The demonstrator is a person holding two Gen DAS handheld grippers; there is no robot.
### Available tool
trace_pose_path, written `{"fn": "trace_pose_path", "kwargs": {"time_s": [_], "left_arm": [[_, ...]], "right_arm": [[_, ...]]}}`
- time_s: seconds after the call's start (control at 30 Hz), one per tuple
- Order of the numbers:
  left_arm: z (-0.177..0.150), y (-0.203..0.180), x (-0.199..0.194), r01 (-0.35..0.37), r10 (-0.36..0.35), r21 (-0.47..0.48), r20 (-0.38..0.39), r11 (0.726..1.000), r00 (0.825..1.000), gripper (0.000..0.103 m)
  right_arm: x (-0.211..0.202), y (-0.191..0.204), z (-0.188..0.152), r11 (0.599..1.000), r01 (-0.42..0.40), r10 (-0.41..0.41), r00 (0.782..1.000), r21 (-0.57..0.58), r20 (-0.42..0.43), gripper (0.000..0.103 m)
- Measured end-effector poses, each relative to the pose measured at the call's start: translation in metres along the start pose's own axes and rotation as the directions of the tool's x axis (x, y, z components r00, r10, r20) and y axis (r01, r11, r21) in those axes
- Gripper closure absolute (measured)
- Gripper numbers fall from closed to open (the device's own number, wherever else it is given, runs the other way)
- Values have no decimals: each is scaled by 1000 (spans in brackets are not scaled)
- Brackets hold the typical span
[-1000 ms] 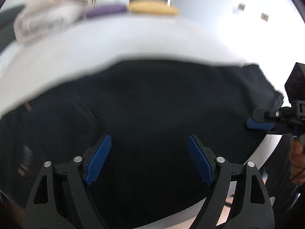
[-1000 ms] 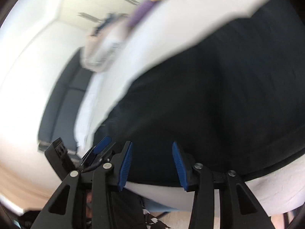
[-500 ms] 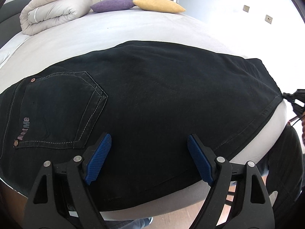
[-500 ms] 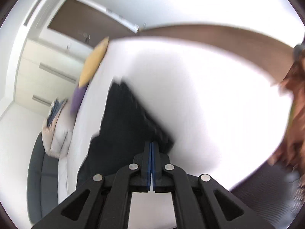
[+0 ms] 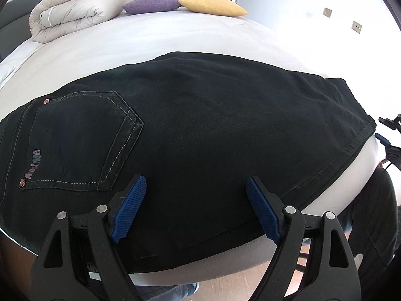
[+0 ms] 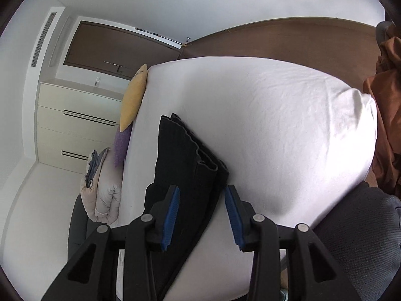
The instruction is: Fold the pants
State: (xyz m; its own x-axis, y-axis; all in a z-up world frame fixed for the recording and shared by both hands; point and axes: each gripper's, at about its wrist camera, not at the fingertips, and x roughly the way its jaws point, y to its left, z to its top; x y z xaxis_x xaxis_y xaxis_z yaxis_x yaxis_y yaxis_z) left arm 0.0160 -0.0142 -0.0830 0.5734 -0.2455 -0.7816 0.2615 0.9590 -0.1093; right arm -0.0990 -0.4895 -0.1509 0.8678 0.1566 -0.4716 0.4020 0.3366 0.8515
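Black jeans lie folded lengthwise on the white bed, back pocket up at the left, leg hems at the right. My left gripper is open and empty, hovering over the jeans' near edge. My right gripper is open and empty at the hem end of the jeans, its jaws straddling the stacked hems without closing. It also shows in the left wrist view at the far right edge.
A rolled duvet, a purple pillow and a yellow pillow lie at the bed's far end. The bed's near edge drops to a wooden floor. An orange garment hangs at the right. My dark-trousered legs stand beside the bed.
The right gripper swung round to the hem end, shut half a second ago, and is now open over the hems. The left gripper stayed open and pulled back slightly.
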Motion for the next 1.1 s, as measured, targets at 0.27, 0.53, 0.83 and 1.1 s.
{"fn": "trace_pose_path", "kwargs": {"time_s": [0.27,0.53,0.83,1.1], "left_arm": [[0,0,1,-1,1,-2,-3,1000,1000,21],[0,1,2,2,-2,-9,-2,1000,1000,20],[1,8,3,21,-21,-29,0,999,1000,20],[2,14,2,42,-42,-59,3,997,999,20]], "right_arm": [[5,-9,14,998,-11,11,1000,65,4,61],[27,-8,17,993,-58,60,998,103,-16,61],[53,-8,23,978,-144,142,990,152,21,88],[55,16,19,997,-64,62,996,32,58,92]]}}
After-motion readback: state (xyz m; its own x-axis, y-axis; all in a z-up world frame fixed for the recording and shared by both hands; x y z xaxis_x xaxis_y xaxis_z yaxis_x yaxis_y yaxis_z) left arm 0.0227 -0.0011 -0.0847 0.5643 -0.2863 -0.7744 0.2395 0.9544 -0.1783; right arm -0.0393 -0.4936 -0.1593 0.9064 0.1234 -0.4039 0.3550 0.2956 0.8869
